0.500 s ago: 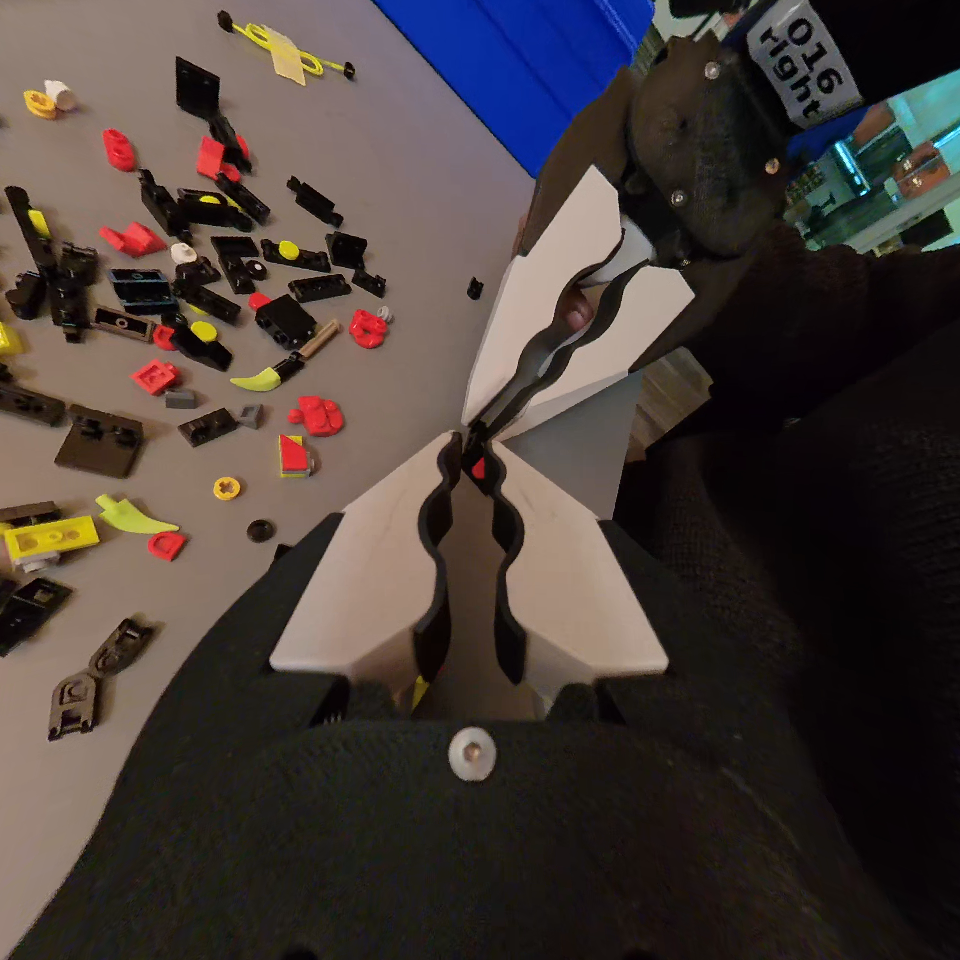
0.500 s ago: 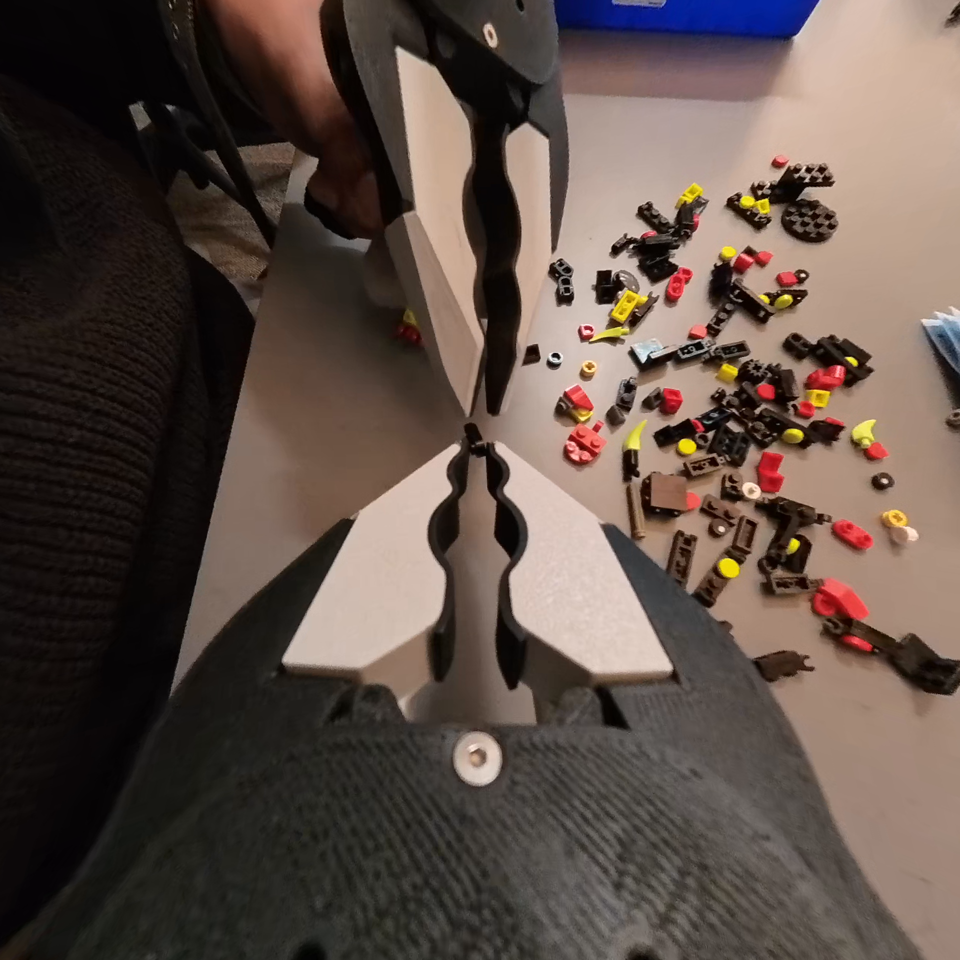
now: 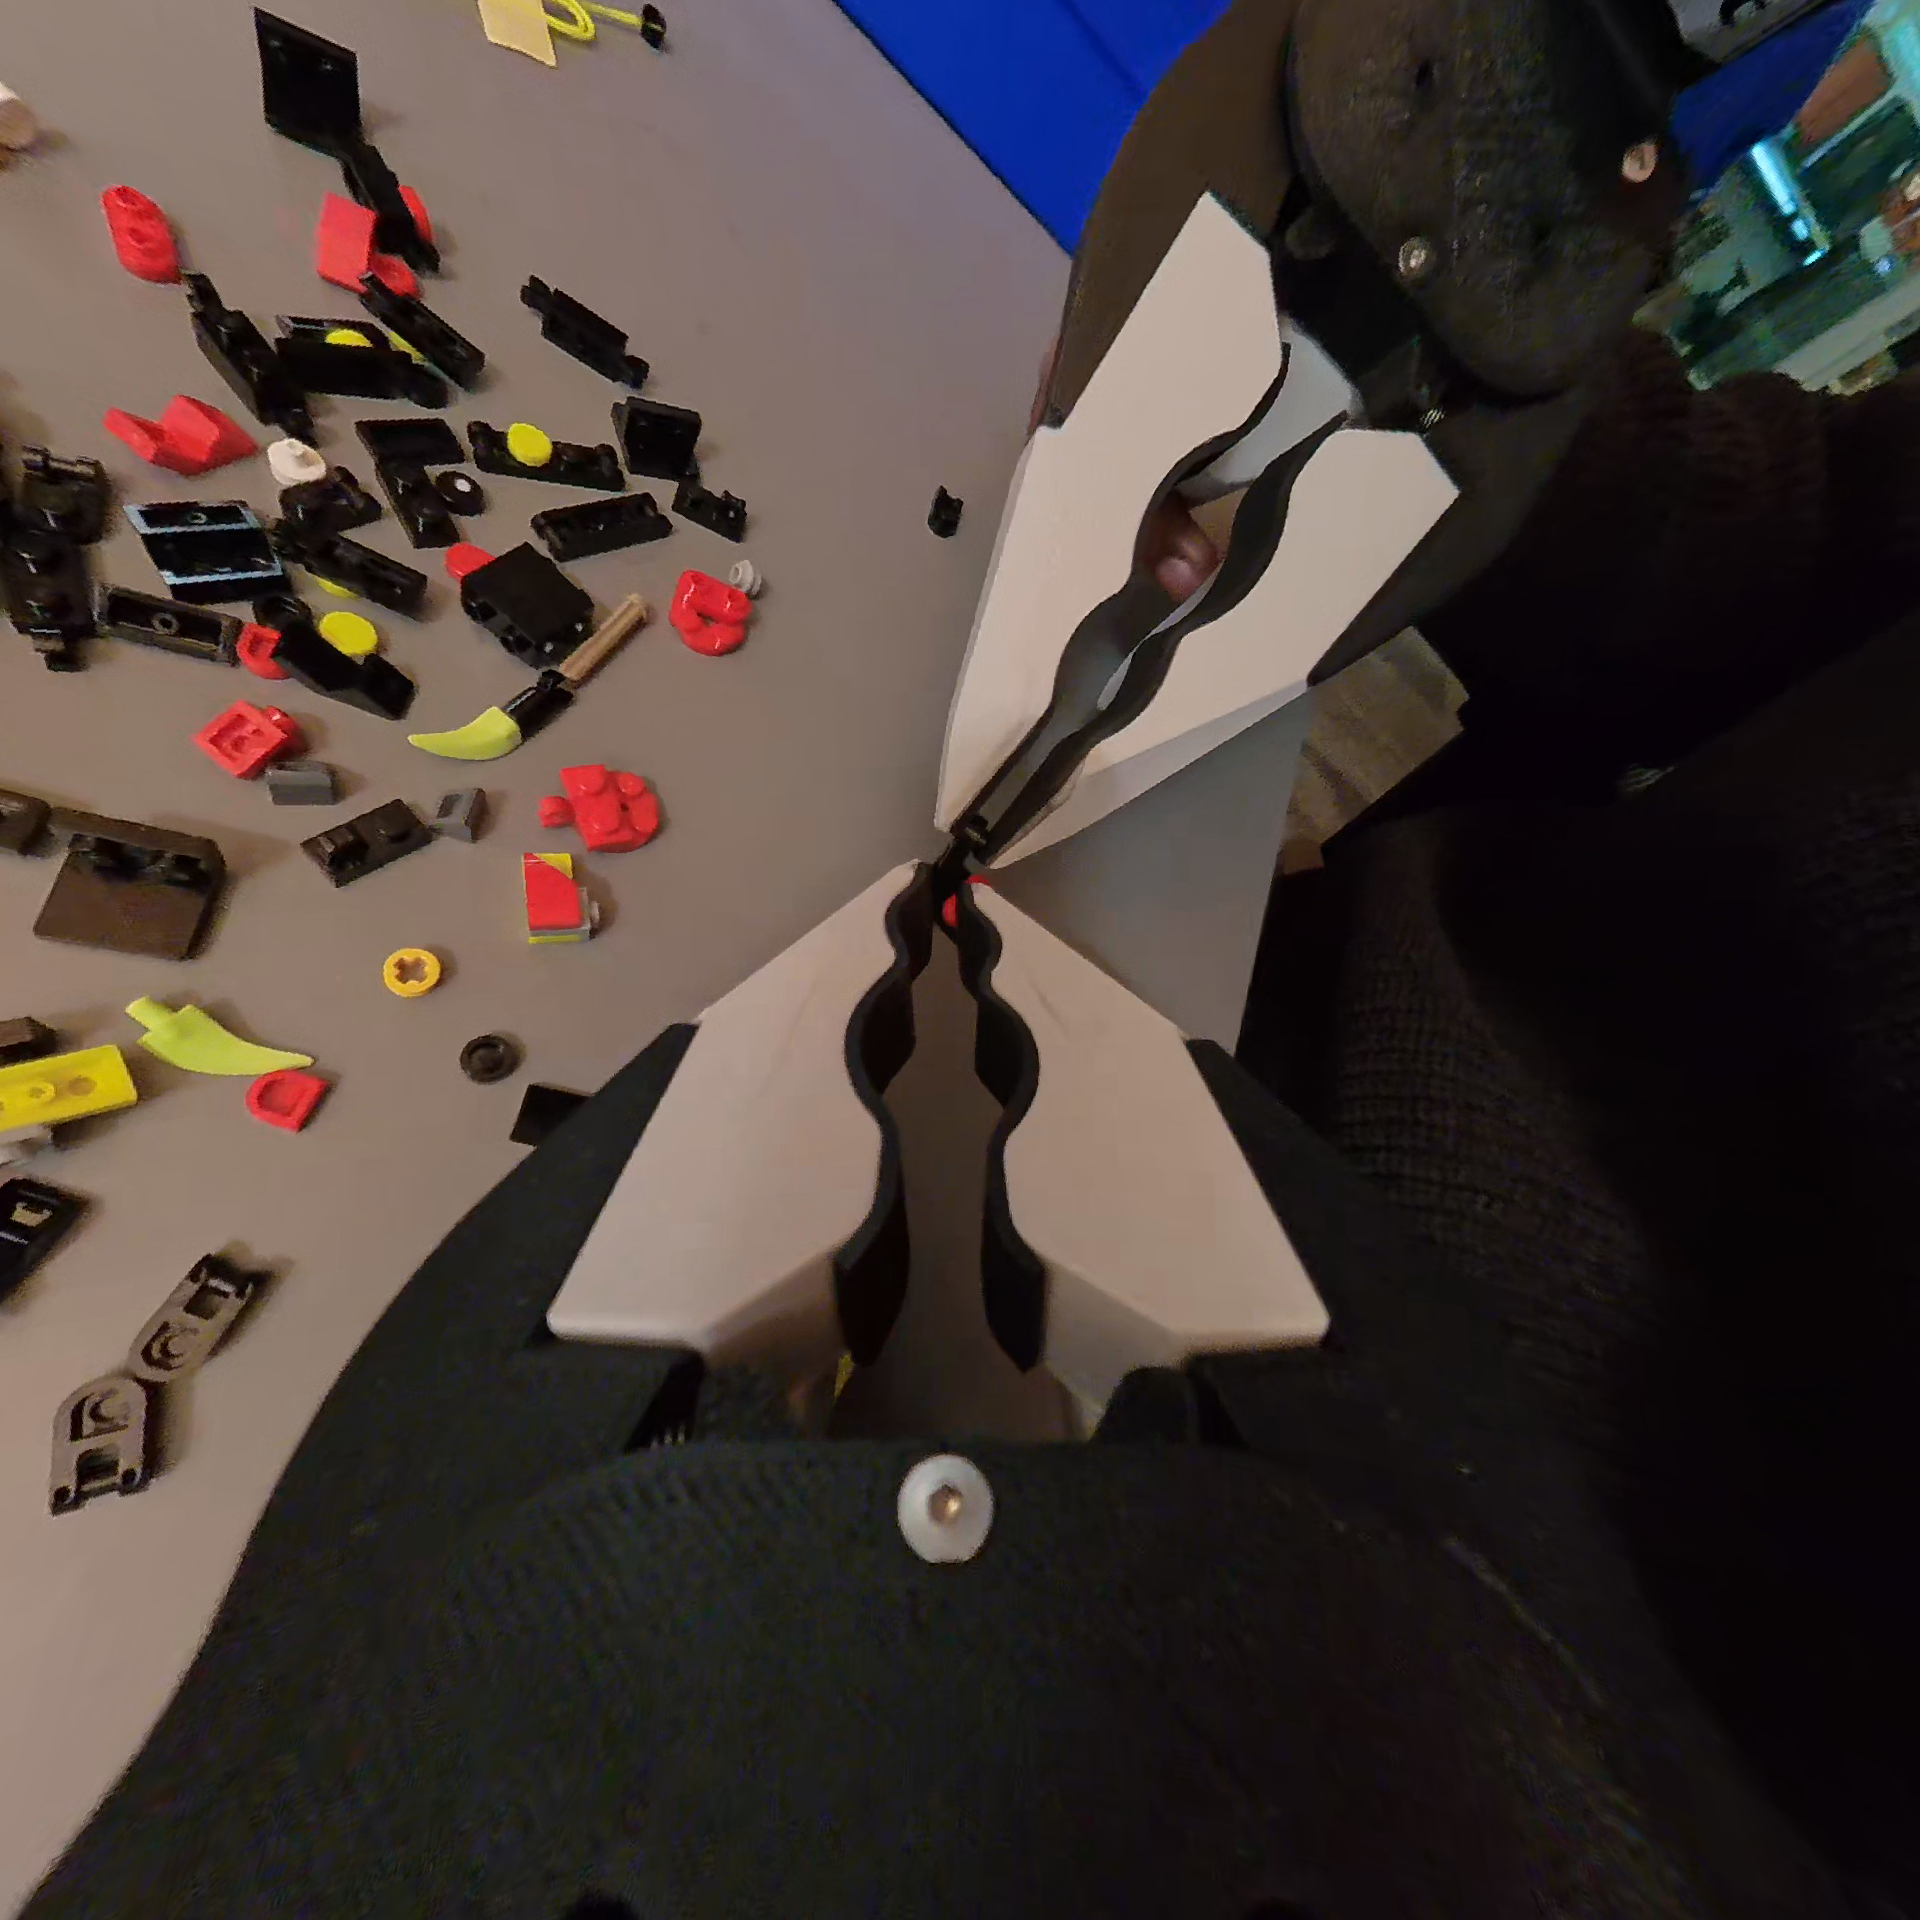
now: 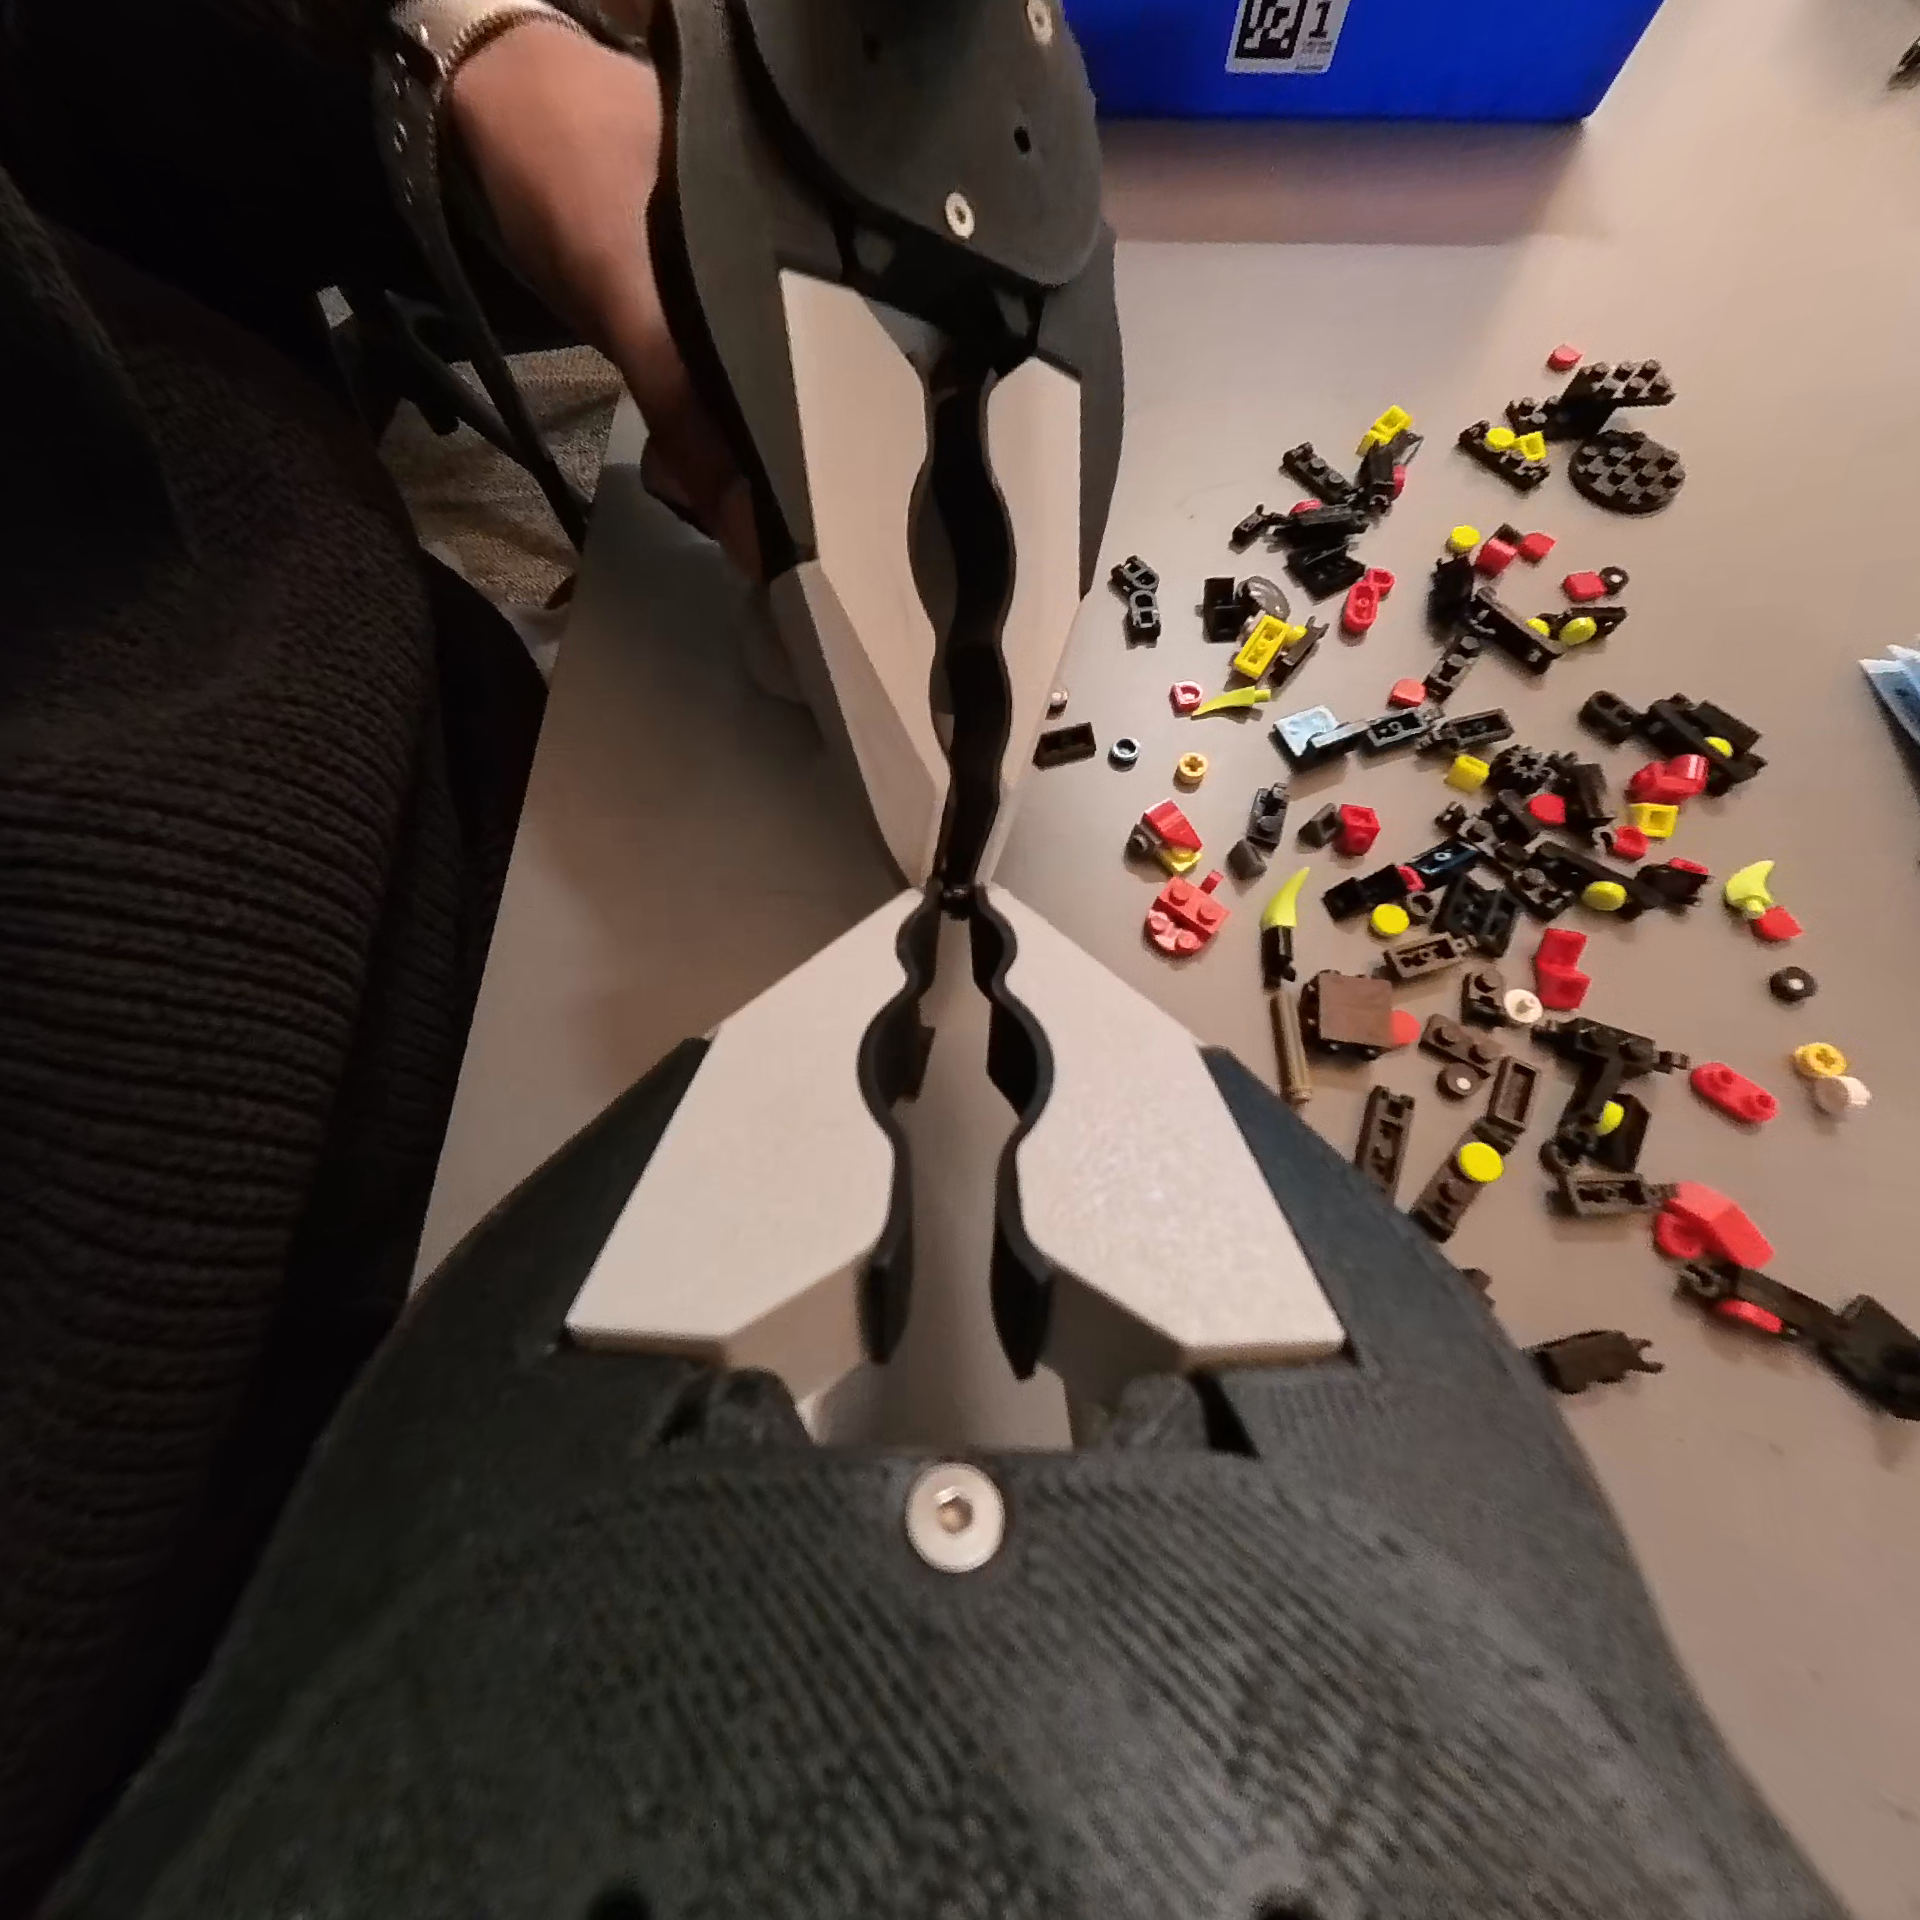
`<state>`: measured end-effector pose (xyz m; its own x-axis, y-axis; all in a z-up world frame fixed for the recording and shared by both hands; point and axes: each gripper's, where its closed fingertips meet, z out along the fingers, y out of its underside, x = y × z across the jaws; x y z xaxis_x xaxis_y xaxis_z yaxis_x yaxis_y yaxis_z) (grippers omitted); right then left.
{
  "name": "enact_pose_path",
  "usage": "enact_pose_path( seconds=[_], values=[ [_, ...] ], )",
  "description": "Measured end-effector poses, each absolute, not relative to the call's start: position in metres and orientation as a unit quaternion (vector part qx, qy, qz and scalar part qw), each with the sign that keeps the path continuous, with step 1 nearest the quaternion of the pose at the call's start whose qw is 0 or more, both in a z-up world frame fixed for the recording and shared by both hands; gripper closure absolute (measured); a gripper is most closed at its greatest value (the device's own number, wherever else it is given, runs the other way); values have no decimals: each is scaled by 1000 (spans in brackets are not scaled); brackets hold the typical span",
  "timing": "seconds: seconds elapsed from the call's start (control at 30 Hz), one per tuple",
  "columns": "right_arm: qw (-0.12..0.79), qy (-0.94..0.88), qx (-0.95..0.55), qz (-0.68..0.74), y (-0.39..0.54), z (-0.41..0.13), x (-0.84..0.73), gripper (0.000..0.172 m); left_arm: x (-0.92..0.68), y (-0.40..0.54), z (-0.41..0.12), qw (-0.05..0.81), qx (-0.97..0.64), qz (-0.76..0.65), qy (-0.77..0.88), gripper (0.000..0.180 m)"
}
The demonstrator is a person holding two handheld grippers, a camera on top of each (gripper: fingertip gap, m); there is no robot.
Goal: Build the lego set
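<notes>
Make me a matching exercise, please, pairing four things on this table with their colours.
Things:
1. bin
2. round studded plate
3. cross-holed ring
4. half-round studded plate

Colours:
A. red
B. yellow
C. blue
D. black

Pairs: 1-C; 2-D; 3-B; 4-A.
</notes>
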<state>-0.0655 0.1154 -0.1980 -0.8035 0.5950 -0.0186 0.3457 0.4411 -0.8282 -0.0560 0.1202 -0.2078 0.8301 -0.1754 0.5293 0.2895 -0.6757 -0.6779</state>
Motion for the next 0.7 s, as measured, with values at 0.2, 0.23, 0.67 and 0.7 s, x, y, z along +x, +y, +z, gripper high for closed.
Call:
enact_pose_path(
  seconds=[0.2,0.23,0.67,0.7],
  values=[
    [142,-816,-296,475,118,-189,-71,165,-59,122,-198,415,-845,-330,-65,180],
    [146,-813,-300,477,119,-188,-72,163,-60,123,-197,417,-842,-335,-71,180],
    [121,-769,-337,529,119,-176,-78,163,-68,126,-181,441,-791,-404,-130,180],
    [119,-768,-337,531,119,-175,-78,165,-67,126,-181,442,-791,-404,-128,180]
  ],
)
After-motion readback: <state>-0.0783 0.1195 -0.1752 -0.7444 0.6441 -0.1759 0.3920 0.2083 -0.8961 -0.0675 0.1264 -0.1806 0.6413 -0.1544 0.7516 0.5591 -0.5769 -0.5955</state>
